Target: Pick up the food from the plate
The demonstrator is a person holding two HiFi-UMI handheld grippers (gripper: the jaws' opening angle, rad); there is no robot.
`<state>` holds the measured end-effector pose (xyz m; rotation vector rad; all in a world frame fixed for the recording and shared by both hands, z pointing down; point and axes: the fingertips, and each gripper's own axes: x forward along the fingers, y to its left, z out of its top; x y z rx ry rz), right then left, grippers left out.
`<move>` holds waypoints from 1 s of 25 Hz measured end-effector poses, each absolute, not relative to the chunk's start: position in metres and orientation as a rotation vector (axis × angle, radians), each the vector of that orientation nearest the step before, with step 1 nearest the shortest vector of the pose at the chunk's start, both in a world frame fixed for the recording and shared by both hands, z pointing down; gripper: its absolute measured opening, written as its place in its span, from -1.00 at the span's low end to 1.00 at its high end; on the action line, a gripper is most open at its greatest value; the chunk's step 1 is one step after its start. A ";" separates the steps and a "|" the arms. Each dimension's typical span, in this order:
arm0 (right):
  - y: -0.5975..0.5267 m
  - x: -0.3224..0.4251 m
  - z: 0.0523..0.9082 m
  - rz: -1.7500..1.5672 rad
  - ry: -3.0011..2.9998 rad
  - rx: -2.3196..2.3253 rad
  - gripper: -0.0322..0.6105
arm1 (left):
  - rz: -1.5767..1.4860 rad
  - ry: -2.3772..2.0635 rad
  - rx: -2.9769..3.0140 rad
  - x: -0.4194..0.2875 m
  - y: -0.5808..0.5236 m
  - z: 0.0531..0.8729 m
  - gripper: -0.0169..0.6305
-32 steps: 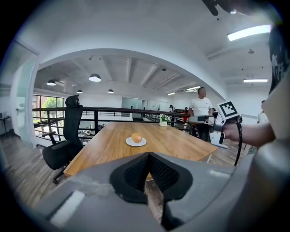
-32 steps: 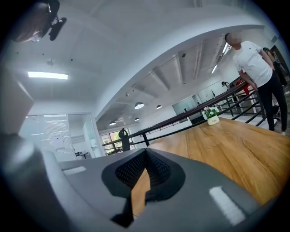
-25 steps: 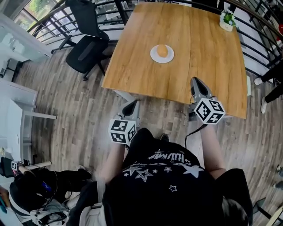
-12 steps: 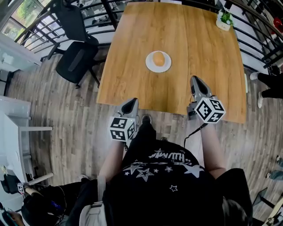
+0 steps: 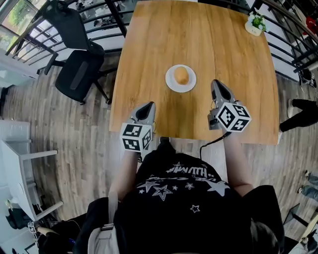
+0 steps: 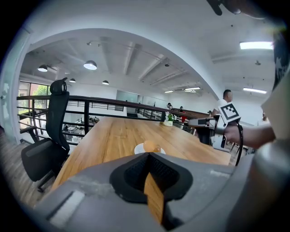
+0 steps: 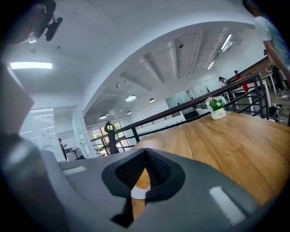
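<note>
Head view looked steeply down on a wooden bench [image 5: 233,44] with us at its near edge, a tool in each hand. A white plate [image 5: 171,85] lay near the middle of the bench, and the food [image 5: 182,75], a round golden-brown piece, sat in the middle of it. Nothing touched it.

Our left tool [image 5: 147,106] hung over the near edge of the bench, to the near left of the plate and clear of it. Its tips were pressed together with nothing between them. In the left gripper view the food and plate showed just above those closed tips, further along the bench.

Our right tool [image 5: 217,85] was out over the bench, near the plate's right side but apart from it. Its tips were also fully together and held nothing. In the right gripper view a sliver of white plate showed through the gap below the closed tips.

Each tool carried its marker cube [image 5: 135,137] at the back, near our hands. A small potted plant [image 5: 257,22] stood at the far right corner of the bench. A black office chair [image 5: 77,74] stood on the plank floor [image 5: 74,149] off the bench's left side, beside a dark railing [image 5: 107,10].
</note>
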<state>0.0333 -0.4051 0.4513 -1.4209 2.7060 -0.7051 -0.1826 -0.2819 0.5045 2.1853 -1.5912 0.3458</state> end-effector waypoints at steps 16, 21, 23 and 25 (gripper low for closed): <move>-0.445 -0.047 0.525 -0.805 3.033 -1.411 0.17 | 0.325 -1.533 2.228 -0.217 -0.363 0.504 -0.94; -0.447 -0.072 0.558 -0.908 3.127 -1.400 0.30 | 0.324 -1.518 2.216 -0.230 -0.375 0.509 -0.94; -0.450 -0.078 0.569 -0.931 3.147 -1.429 0.31 | 0.329 -1.511 2.208 -0.234 -0.378 0.513 -0.94; -0.454 -0.084 0.579 -0.938 3.165 -1.456 0.31 | 0.333 -1.501 2.199 -0.238 -0.380 0.517 -0.94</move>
